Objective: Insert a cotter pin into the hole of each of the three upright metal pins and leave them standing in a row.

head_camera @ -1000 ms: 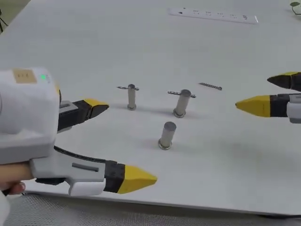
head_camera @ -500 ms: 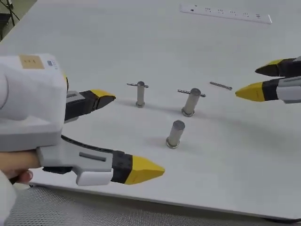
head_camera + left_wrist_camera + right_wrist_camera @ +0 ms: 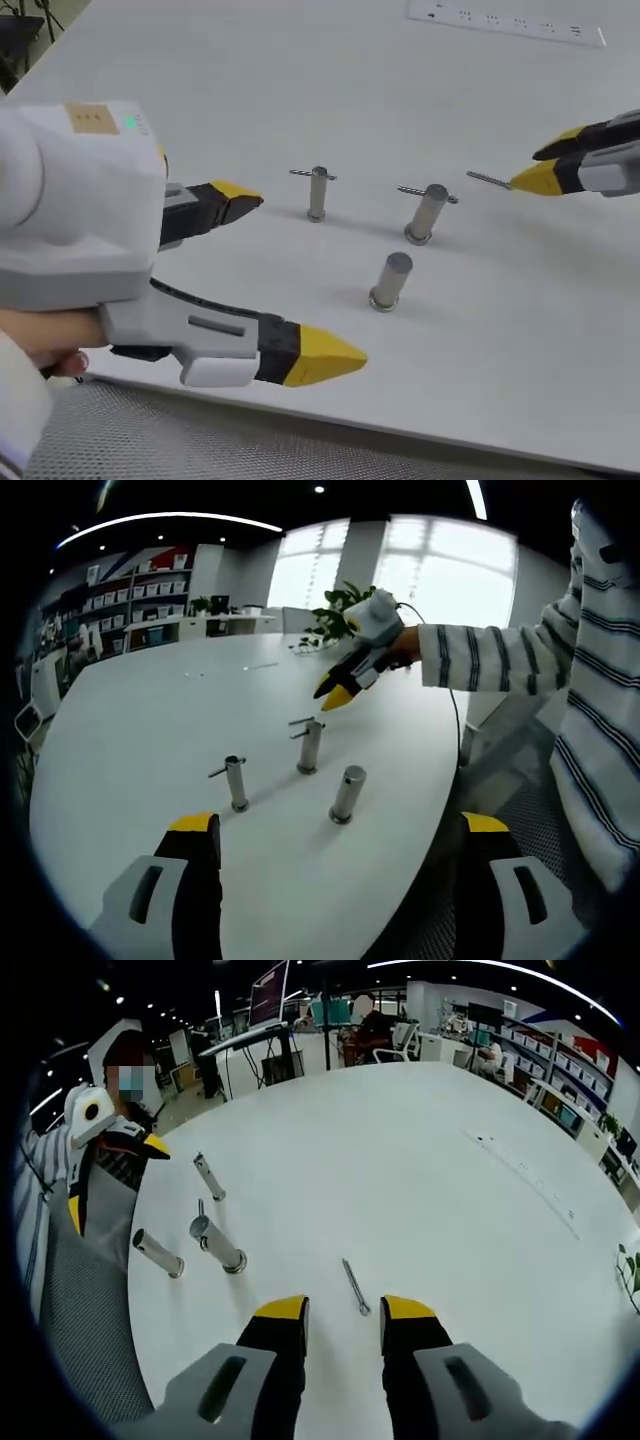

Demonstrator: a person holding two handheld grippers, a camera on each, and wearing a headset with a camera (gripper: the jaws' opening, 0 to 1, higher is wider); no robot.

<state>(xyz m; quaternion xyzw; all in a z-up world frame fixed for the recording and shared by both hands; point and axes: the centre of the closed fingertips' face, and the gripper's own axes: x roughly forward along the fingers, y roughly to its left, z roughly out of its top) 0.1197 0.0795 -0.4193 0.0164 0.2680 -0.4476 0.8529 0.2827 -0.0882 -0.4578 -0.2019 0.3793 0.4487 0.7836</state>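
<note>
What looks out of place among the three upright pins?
The nearest pin stands forward of the other two pins, out of line, and has no cotter pin. A loose cotter pin lies flat by the right gripper.

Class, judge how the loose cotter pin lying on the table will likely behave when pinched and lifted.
The cotter pin looks thin and metallic, so probably stiff and light. Lying flat on the smooth table, it may slide or roll from the jaws.

Mid-frame, the rear left pin [image 3: 317, 200] and rear right pin [image 3: 426, 218] stand upright, each with a cotter pin [image 3: 303, 174] through its top. The front pin [image 3: 390, 283] stands bare. A loose cotter pin [image 3: 487, 179] lies flat at upper right.
</note>
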